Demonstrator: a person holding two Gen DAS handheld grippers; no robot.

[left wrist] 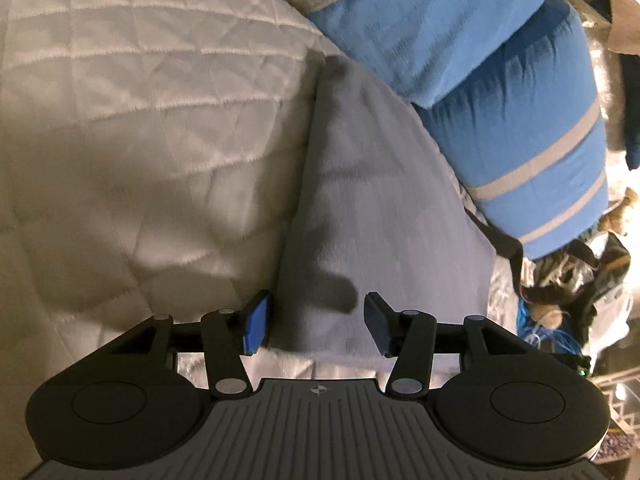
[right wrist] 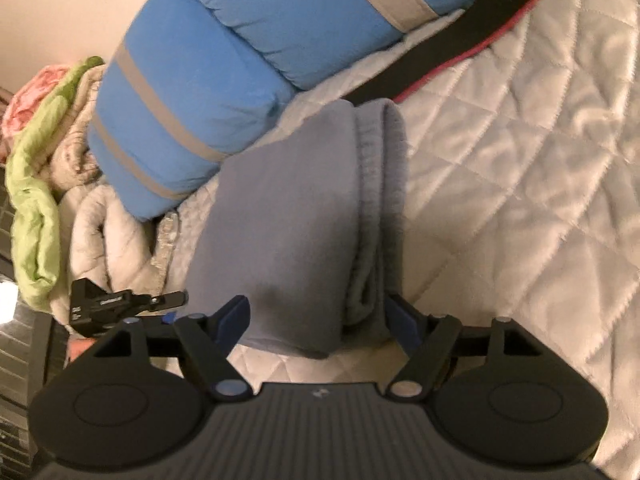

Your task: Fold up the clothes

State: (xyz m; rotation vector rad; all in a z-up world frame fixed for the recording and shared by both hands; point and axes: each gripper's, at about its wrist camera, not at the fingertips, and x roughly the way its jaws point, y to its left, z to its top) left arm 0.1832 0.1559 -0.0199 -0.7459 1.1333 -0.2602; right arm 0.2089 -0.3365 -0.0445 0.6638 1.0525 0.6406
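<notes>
A grey folded garment lies on the white quilted bed cover, narrow and long, with its thick folded edge along one side. My left gripper stands open low over its near end. One blue pad sits at the cloth's left edge and the other hangs apart over the cloth. In the right wrist view the same garment runs away from me. My right gripper is open wide and straddles its near end, one finger on either side.
A rolled blue blanket with grey stripes lies against the garment's far side. A black strap with a red edge crosses the quilt. Green and pink bedding is heaped at the left, clutter beyond the bed's edge.
</notes>
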